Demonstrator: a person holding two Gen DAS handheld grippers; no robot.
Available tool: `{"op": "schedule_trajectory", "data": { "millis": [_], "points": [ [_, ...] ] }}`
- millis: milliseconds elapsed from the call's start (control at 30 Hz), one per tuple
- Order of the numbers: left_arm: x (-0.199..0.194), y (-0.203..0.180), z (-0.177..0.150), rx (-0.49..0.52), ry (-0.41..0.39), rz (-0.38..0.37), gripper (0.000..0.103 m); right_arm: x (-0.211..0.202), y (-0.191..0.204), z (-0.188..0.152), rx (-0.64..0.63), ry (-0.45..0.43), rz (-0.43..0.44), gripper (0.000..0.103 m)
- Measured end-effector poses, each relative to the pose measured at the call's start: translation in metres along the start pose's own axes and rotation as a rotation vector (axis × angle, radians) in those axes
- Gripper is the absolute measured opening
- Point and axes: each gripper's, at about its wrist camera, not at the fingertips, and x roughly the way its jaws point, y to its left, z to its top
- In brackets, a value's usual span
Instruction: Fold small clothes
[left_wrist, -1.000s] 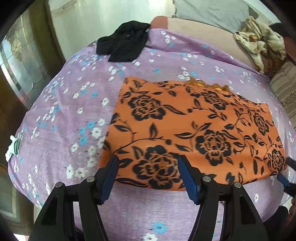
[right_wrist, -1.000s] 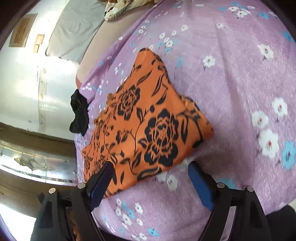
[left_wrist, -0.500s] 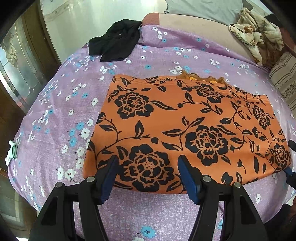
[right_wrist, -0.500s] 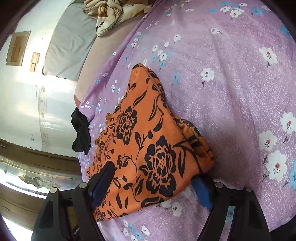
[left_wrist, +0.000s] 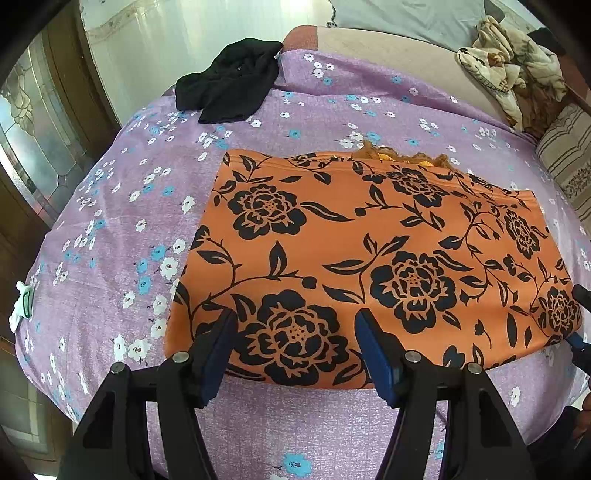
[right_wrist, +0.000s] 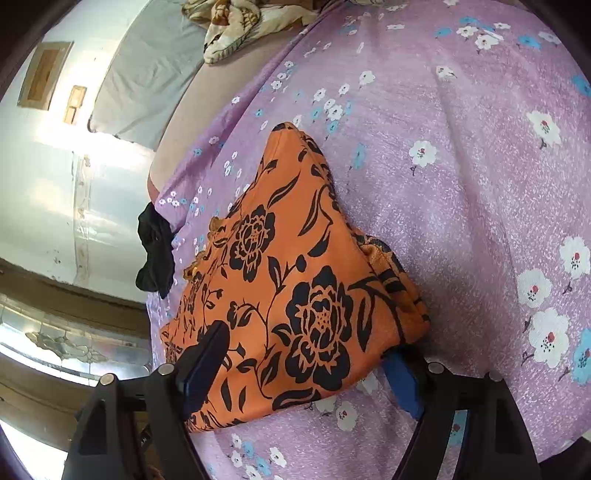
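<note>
A: Where was the orange floral garment (left_wrist: 369, 258)?
B: Flat on the purple bedsheet (left_wrist: 110, 221). My left gripper (left_wrist: 295, 350) gaped over its near edge; right gripper (right_wrist: 306, 369) straddled its corner, unclamped.

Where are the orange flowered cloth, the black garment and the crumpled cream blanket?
Orange flowered cloth (left_wrist: 354, 236): left wrist view, middle of its top layer.
Black garment (left_wrist: 231, 79): left wrist view, centre of the heap.
Cream blanket (left_wrist: 513, 70): left wrist view, middle of the bundle.

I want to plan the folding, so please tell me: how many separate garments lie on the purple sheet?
2: the orange flowered garment lies in the middle of the purple sheet, and the black garment is crumpled at its far edge. Others may lie out of view.
</note>
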Motion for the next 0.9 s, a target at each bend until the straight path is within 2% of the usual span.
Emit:
{"op": "schedule_trajectory", "data": {
  "millis": [200, 267, 333, 633, 700, 733, 767, 800, 867, 900],
  "points": [
    [0.003, -0.003, 0.002, 0.007, 0.002, -0.005, 0.067, 0.0, -0.001, 0.002, -0.018, 0.003, -0.017, 0.075],
    [0.005, -0.004, 0.002, 0.011, 0.003, -0.002, 0.067, 0.0, -0.001, 0.003, -0.025, 0.001, -0.031, 0.067],
    [0.009, -0.005, 0.003, 0.012, 0.007, 0.0, 0.067, 0.0, -0.003, 0.004, -0.023, 0.004, -0.036, 0.063],
    [0.03, -0.015, 0.009, 0.024, 0.019, -0.001, 0.067, 0.0, -0.002, 0.008, -0.031, -0.009, -0.057, 0.063],
    [0.045, -0.021, 0.009, 0.044, 0.043, 0.013, 0.067, 0.004, -0.002, 0.01, -0.04, -0.007, -0.054, 0.062],
    [0.052, -0.024, 0.008, 0.056, 0.051, 0.026, 0.069, 0.005, 0.0, 0.01, -0.052, -0.001, -0.058, 0.053],
    [0.055, -0.028, 0.007, 0.073, 0.032, 0.05, 0.072, 0.007, 0.001, 0.011, -0.063, 0.01, -0.066, 0.026],
    [0.055, -0.03, 0.007, 0.089, 0.024, 0.065, 0.072, 0.01, 0.001, 0.012, -0.065, 0.029, -0.074, 0.018],
    [0.052, -0.033, 0.009, 0.113, 0.029, 0.078, 0.071, 0.01, 0.0, 0.013, -0.064, 0.031, -0.081, 0.017],
    [0.047, -0.031, 0.012, 0.096, 0.028, 0.047, 0.071, 0.007, 0.002, 0.012, -0.071, 0.019, -0.083, 0.017]
  ]
}}
